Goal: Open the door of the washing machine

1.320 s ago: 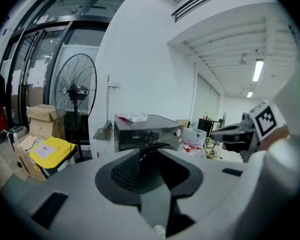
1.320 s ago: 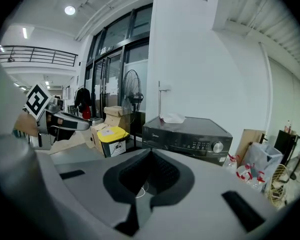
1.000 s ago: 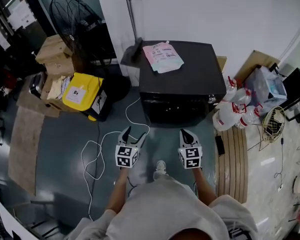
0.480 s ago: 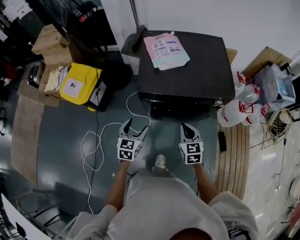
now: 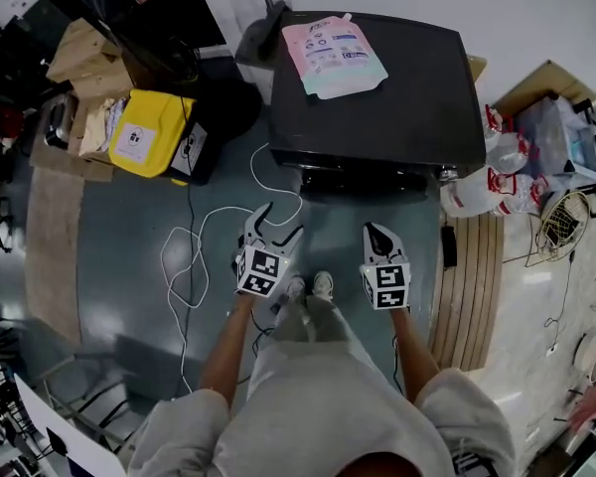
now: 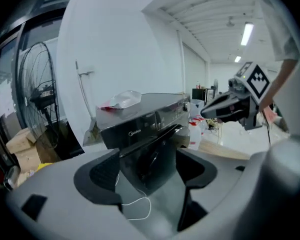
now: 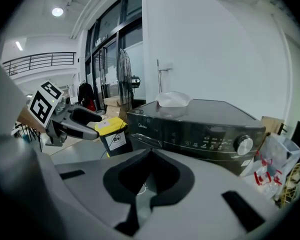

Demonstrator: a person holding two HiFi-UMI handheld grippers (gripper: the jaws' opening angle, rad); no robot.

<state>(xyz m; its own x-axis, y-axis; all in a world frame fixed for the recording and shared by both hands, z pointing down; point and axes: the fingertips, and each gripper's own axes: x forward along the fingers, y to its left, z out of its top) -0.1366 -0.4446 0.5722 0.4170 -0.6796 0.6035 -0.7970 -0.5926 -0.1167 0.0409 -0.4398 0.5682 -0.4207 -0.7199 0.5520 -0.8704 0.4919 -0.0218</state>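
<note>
Washing machine sits on the floor at 12 o'clock from the person, backed up against the white wall. Its dark door is on the front face and looks fully closed in the left gripper view. There's a pink and teal pouch lying flat on the lid, toward the 11 o'clock corner. The silver knob is at the 3 o'clock end of the control panel.

Both grippers hang over the floor at about 6 o'clock of the machine, not touching it. The left gripper is around 7 o'clock and its jaws have just been spreading; they're wide apart now with nothing between them, only the door framed in the gap. The right gripper is closer to 6 o'clock, tips pinched together on nothing.

Further out, a white cable snakes across the floor just left of the left gripper. A yellow bin stands at 9 o'clock of the machine, and some white jugs with red caps are bunched at its 4 o'clock corner.
</note>
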